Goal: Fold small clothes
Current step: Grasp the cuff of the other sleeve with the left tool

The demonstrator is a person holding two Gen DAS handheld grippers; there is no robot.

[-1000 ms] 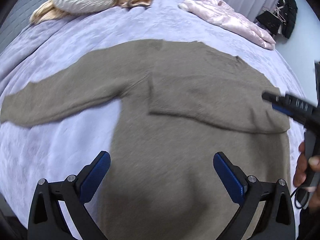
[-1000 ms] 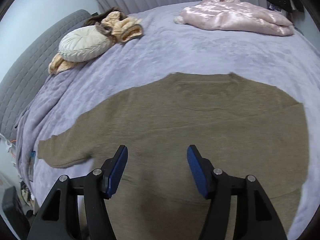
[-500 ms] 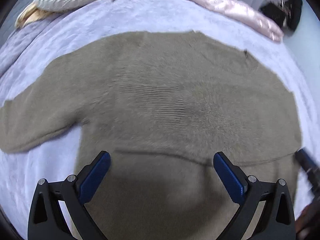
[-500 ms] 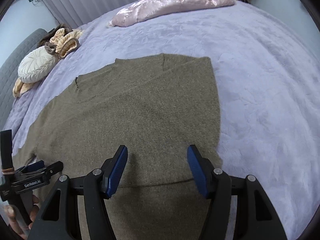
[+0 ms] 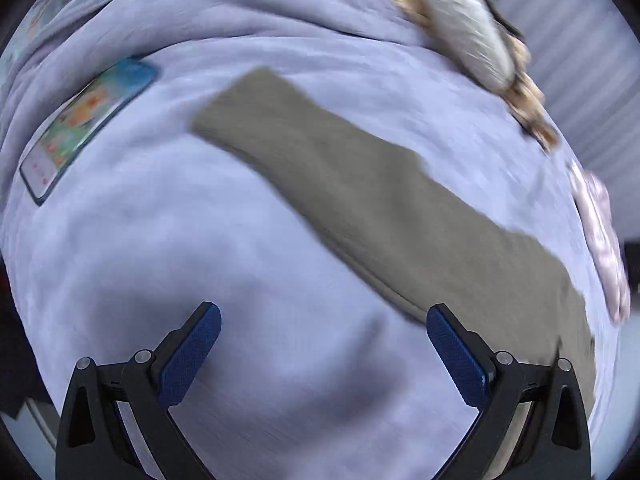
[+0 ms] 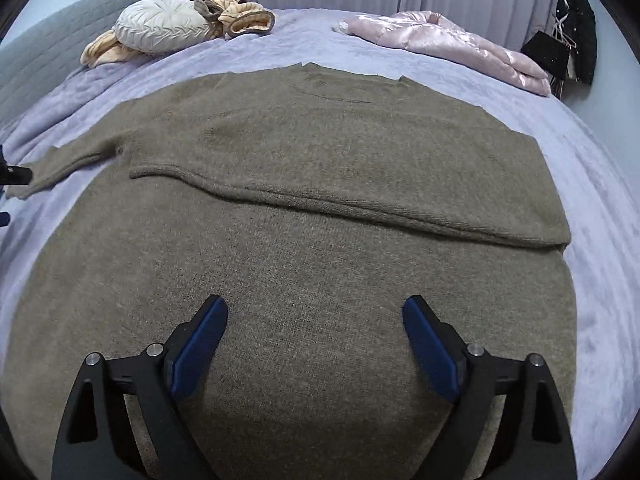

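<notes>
Hovering, left gripper (image 5: pixel 323 354): jaws are held wide apart with nothing between them, above bare blanket (image 5: pixel 168 248), just beside the near edge of the outstretched sleeve (image 5: pixel 320 160); this view is blurred.
Hovering, right gripper (image 6: pixel 315 344): jaws are likewise spread and empty, poised over the lower body of the sweater (image 6: pixel 304 248).
Handling, judged: the knit is taken to be soft, limp and fairly light, with no stiffness to carry a fold by itself; it can be expected to sag and stretch if lifted by one point, and to cling a little to the plush blanket instead of sliding freely.
Grip points, judged: the sleeve is best pinched at the cuff end, where a firmer edge is offered; the body is best taken at the hem corners, both layers being caught together.
Risk, judged: only the top layer may be picked up, or the laid fold dragged out of line.
Position: the sweater is spread flat on the bed, neckline (image 6: pixel 352 80) pointed away from the right camera, hem nearest it.
Fold state: one sleeve is seen laid across the chest, its lower edge (image 6: pixel 360 208) forming a ridge from side to side; the other sleeve is stretched out to the left, unfolded.
Look: plain olive-brown knit, fuzzy, without visible print.
Surroundings: a phone (image 5: pixel 86 126) is lying beyond the cuff; a round cushion (image 6: pixel 164 26) and a pink jacket (image 6: pixel 448 46) are lying well apart at the far side of the bed.
</notes>
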